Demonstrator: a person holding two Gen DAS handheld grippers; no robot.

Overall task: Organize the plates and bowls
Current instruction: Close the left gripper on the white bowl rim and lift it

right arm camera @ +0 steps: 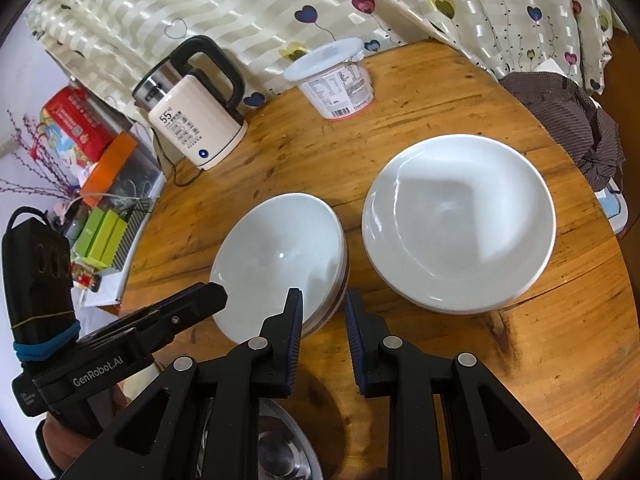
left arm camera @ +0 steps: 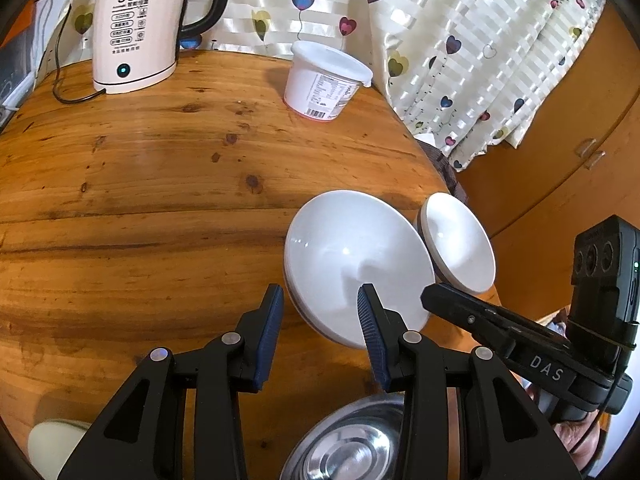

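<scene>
Both grippers, left gripper (left arm camera: 320, 304) half-spread and right gripper (right arm camera: 322, 312) narrow and empty, are straddling the white bowl's (right arm camera: 276, 256) rim, needing closure next

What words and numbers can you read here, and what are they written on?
"55°C": on the kettle.
"DAS": on the right gripper, seen from the left wrist.
"GenRobot.AI": on the left gripper, seen from the right wrist.
Kettle button labels: too small to read.
White tub label and barcode: too small to read.
Red box: print blurred.
</scene>
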